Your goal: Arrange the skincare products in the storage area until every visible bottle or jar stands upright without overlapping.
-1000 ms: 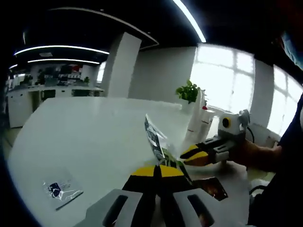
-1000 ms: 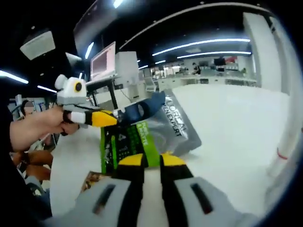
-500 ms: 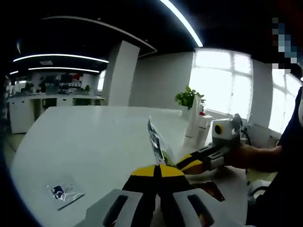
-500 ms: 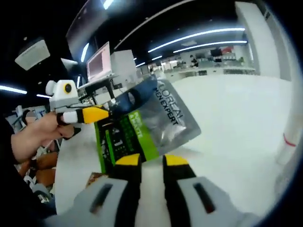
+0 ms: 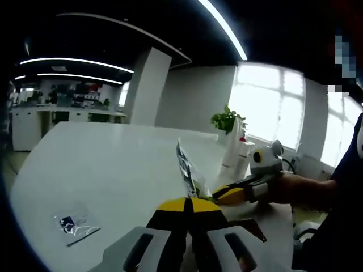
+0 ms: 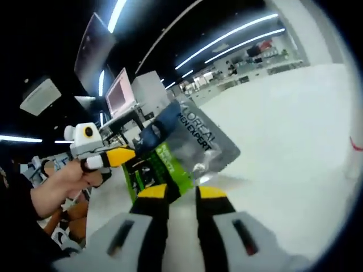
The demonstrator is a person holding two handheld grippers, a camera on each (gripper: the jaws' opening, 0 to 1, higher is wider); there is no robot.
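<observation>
The left gripper (image 5: pixel 190 205), with yellow-tipped jaws closed together, pinches the lower edge of a flat silver-and-green foil sachet pack (image 5: pixel 189 173) printed with brand lettering, holding it lifted edge-on above the white table (image 5: pixel 108 164). In the right gripper view the same left gripper (image 6: pixel 131 154) comes in from the left in a person's hand (image 6: pixel 62 184) and grips the sachet pack (image 6: pixel 184 144) at its dark top corner. The right gripper (image 6: pixel 180 194) sits just under the pack's green lower edge with a narrow gap between its jaws; whether it has hold of the pack I cannot tell. In the left gripper view the right gripper (image 5: pixel 227 194) reaches the pack from the right.

The step in hand looks like a two-handed repositioning of the pack above the table. The next move probably calls for lowering it onto bare table near the tall white bottle (image 5: pixel 233 156), clear of the small clear sachet (image 5: pixel 76 225) and the dark red packet (image 5: pixel 249 229) lying by the jaws.

Against half a second ago, the pack looks more tilted in the right gripper view, though the camera itself has rolled; the grips are unchanged.
</observation>
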